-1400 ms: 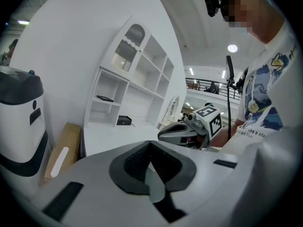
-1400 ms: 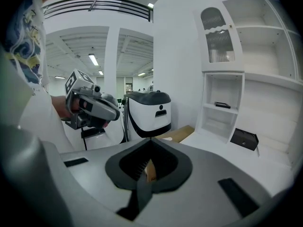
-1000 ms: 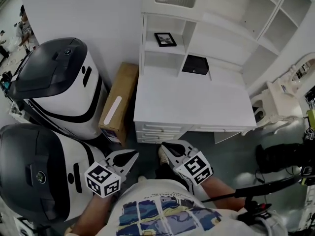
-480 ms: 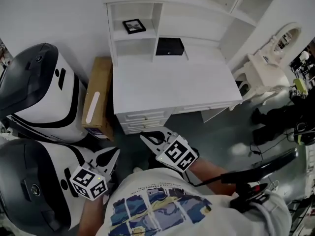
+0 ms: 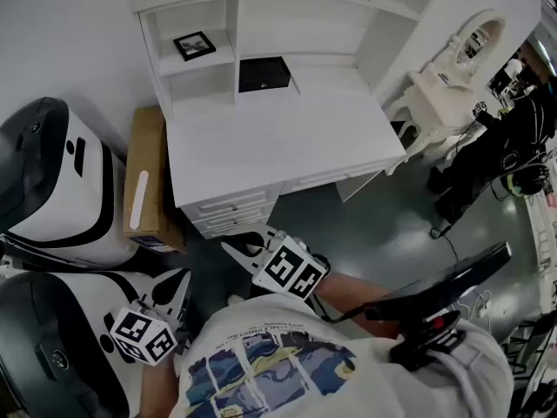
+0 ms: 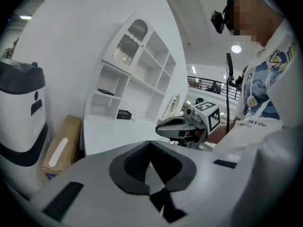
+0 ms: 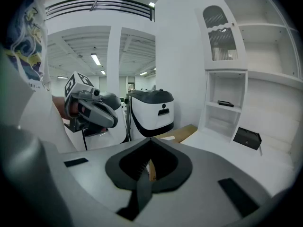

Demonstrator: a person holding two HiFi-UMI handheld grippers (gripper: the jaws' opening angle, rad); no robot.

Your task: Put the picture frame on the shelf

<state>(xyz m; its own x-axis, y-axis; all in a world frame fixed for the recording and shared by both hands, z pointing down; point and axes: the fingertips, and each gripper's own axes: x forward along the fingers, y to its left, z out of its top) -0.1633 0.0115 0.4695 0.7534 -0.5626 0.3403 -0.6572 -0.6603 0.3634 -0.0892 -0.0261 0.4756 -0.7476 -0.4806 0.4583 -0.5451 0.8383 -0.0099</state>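
A small black picture frame (image 5: 193, 45) lies in a cubby of the white shelf unit (image 5: 228, 20) above the white desk (image 5: 278, 146). It also shows in the left gripper view (image 6: 105, 92) and the right gripper view (image 7: 226, 103). Both grippers hang near the person's body, well short of the desk. My left gripper (image 5: 178, 279) is shut and holds nothing; its jaws (image 6: 150, 143) meet. My right gripper (image 5: 230, 245) points toward the desk's drawers, its jaws (image 7: 150, 141) closed with nothing between them.
A black box (image 5: 265, 74) stands at the desk's back. A cardboard carton (image 5: 144, 181) leans between the desk and two big white-and-black machines (image 5: 48, 181). A white vanity with a mirror (image 5: 448, 77) stands at the right, with dark gear and cables (image 5: 487, 155) on the grey floor.
The head view has swung right, so the desk and shelf slid toward the picture's upper left. Both grippers stay shut near the body and sit lower left in the view.
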